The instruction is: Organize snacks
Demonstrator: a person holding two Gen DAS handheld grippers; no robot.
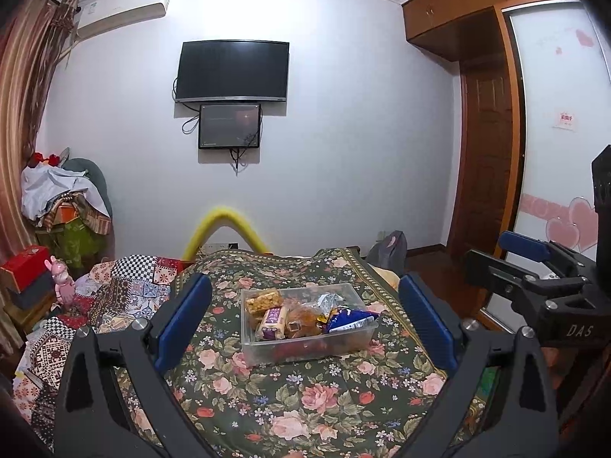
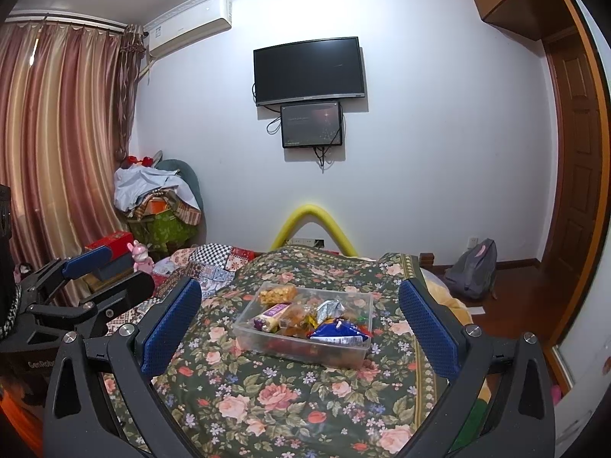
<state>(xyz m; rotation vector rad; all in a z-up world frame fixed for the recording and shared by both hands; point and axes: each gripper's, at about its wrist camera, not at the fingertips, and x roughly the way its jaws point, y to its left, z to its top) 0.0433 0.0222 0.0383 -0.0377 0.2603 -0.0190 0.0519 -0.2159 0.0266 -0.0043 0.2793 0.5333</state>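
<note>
A clear plastic box [image 1: 252, 343] [image 2: 244, 330] sits on the floral bedspread [image 1: 305, 408] [image 2: 290, 400]. It holds several snacks: a yellow puffed bar [image 1: 263, 300] [image 2: 278, 293], a purple-labelled pack [image 1: 273, 322] [image 2: 272, 312], wrapped buns [image 1: 301, 322], a silver pack [image 2: 329, 309] and a blue bag [image 1: 349, 320] [image 2: 336, 332]. My left gripper [image 1: 305, 320] is open and empty, held above the bed short of the box. My right gripper [image 2: 301, 320] is open and empty, likewise short of the box. Each gripper shows at the side of the other's view.
A patchwork quilt [image 1: 114, 297] [image 2: 214, 263] lies left of the bedspread. A yellow foam tube [image 1: 225, 225] [image 2: 317, 221] arches at the bed's far end. Clutter pile and boxes stand at left [image 1: 65, 206]. A grey backpack [image 2: 473, 267] sits on the floor right.
</note>
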